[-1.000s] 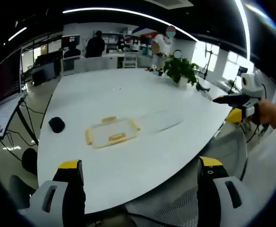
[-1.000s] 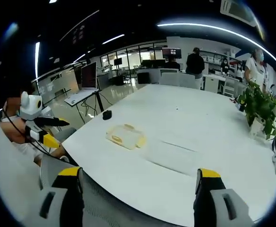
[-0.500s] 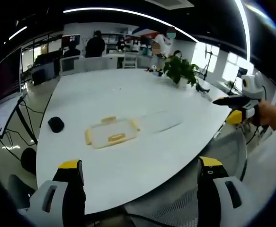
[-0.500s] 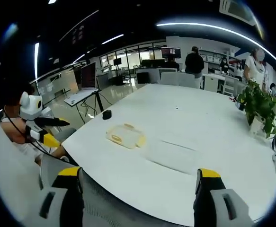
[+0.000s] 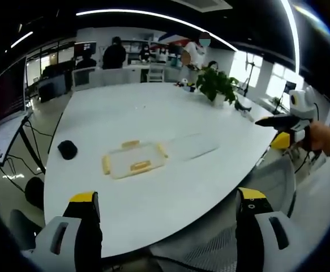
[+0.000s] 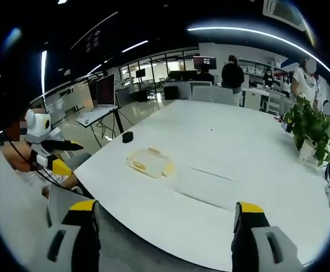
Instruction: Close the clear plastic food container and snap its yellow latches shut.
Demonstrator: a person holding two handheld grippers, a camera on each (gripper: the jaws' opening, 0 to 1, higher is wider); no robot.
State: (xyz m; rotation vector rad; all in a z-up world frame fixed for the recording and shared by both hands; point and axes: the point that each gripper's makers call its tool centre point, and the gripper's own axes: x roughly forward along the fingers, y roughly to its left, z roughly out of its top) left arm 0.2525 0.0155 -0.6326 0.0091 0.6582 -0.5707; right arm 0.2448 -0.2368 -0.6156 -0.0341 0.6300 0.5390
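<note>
i've got both tongs spread wide and empty, left tongs [image 5: 165, 212] and right tongs [image 6: 162, 221] back off the counter [image 5: 153, 107] edge, ready to approach. the container [image 5: 133, 159] lies near the counter's edge, yellow latches [image 5: 140, 165] splayed outward, waiting.

Clear container [image 5: 132, 160] – flat on white table, lid on; yellow latches [image 5: 140, 166] splayed outward.

left claw [image 5: 167, 218] agape, clear of container [image 5: 133, 160] on table [image 5: 153, 113].

No legible text or labels.
</note>
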